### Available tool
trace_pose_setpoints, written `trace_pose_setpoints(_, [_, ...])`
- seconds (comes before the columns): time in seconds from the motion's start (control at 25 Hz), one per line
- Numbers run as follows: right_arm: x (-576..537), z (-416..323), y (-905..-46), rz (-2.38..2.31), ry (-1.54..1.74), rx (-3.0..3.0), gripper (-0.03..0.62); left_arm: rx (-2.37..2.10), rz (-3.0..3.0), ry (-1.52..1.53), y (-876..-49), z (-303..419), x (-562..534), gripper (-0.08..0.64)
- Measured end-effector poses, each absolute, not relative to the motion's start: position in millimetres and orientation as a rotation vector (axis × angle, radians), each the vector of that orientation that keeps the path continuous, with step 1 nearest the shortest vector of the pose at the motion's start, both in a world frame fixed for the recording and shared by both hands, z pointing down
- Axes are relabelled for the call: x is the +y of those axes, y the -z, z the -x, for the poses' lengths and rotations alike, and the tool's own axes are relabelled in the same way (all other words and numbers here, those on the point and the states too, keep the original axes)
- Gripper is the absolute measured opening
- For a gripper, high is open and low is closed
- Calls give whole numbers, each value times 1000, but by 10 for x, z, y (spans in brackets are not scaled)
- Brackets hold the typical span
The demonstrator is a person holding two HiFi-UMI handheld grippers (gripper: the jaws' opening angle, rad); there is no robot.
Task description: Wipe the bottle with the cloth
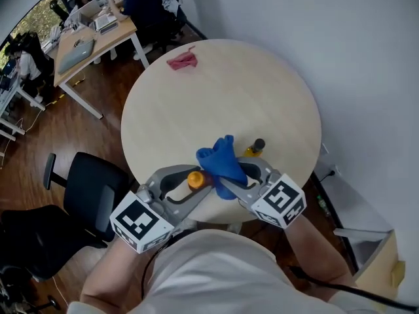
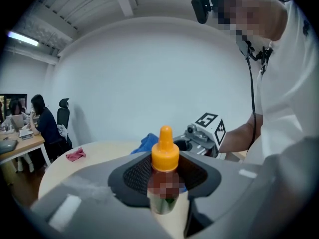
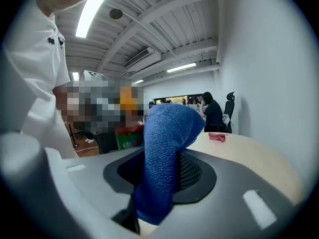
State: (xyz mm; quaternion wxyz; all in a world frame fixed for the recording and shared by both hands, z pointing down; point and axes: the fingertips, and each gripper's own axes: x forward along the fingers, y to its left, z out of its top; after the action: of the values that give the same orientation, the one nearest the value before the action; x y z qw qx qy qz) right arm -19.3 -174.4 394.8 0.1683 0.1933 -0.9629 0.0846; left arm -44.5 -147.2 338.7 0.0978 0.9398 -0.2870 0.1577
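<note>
A small bottle with an orange cap [image 2: 164,156] stands upright between the jaws of my left gripper [image 2: 162,183], which is shut on it; in the head view its cap [image 1: 195,179] shows near the table's near edge. My right gripper [image 3: 159,183] is shut on a blue cloth [image 3: 167,148] that sticks up from its jaws. In the head view the blue cloth [image 1: 221,164] lies right beside the bottle, touching or almost touching it. My left gripper [image 1: 186,191] and right gripper [image 1: 239,182] face each other above the round table [image 1: 262,90].
A second bottle with a dark cap [image 1: 256,147] stands on the table just beyond the cloth. A pink rag [image 1: 182,59] lies at the table's far side. A black office chair [image 1: 85,188] stands to the left, desks with seated people beyond.
</note>
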Motion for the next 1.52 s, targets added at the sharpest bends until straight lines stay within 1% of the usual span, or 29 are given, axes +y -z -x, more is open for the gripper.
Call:
trace_pose_setpoints(0.32, [-1648,228,-4940,-483,-472,-2595,155,-892,-2786,-446,-3227,489,-1446,163])
trace_pose_setpoints(0.44, [-1514,282,-5120,-428,-558,-2561,156,-907,-2789,-449,-3177,496,-1453,163])
trace_pose_setpoints(0.68, [-1221,412,-5111,-345,-576,-2559,156,-895,-2800,-459,-3270,488,-1483,163])
trace_pose_setpoints(0.96, [-890,374,-5090,-333,-532,-2530,156,-885,-2807,-466,-3364,532,-1541,163])
trace_pose_setpoints(1.24, [-657,145,-4991,-401,-550,-2525,156,-860,-2806,-463,-3556,549,-1670,163])
trace_pose_setpoints(1.52, [-551,-301,-4868,-678,-660,-2487,156,-904,-2782,-545,-4178,668,-1934,163])
